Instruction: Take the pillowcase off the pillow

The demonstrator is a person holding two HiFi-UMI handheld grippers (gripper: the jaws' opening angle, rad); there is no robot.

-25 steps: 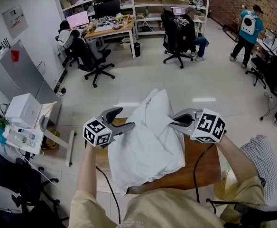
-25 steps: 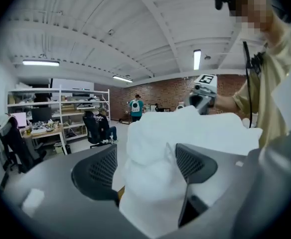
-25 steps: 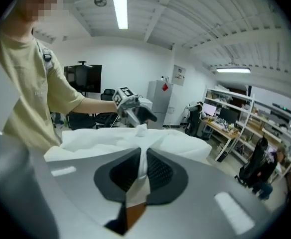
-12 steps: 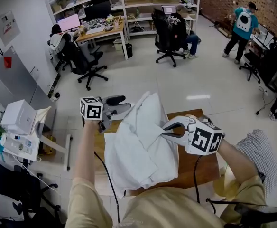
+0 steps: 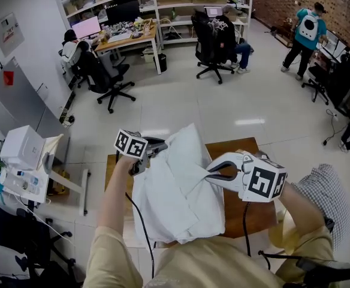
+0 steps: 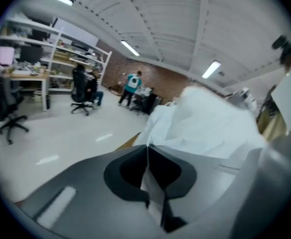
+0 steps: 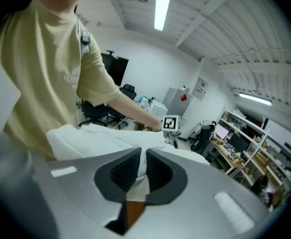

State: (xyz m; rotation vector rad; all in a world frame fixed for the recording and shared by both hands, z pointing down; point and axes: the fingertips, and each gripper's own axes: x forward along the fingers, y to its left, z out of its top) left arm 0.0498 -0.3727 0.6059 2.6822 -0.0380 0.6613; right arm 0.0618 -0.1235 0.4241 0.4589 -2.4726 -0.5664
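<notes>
A white pillow in its white pillowcase [image 5: 178, 200] lies on a small wooden table [image 5: 241, 146] right in front of me. At the pillow's far left corner my left gripper [image 5: 158, 147] is shut, and the left gripper view shows a fold of pillowcase [image 6: 153, 183] pinched between its jaws [image 6: 147, 148]. On the pillow's right side my right gripper [image 5: 210, 174] is shut on another fold, pulled into a taut ridge. In the right gripper view white cloth [image 7: 138, 171] sits between the shut jaws [image 7: 141, 153], with the left gripper's marker cube [image 7: 171, 123] beyond.
A white machine on a stand [image 5: 24, 149] is to the left of the table. Office chairs [image 5: 109, 77] and desks with shelves [image 5: 133, 35] fill the far side. A seated person [image 5: 238, 41] and a standing person with a backpack [image 5: 310, 32] are far off.
My left gripper was open beside the pillow's left edge; it has moved in to the far left corner and shut on the pillowcase. My right gripper kept its hold and shifted slightly.
</notes>
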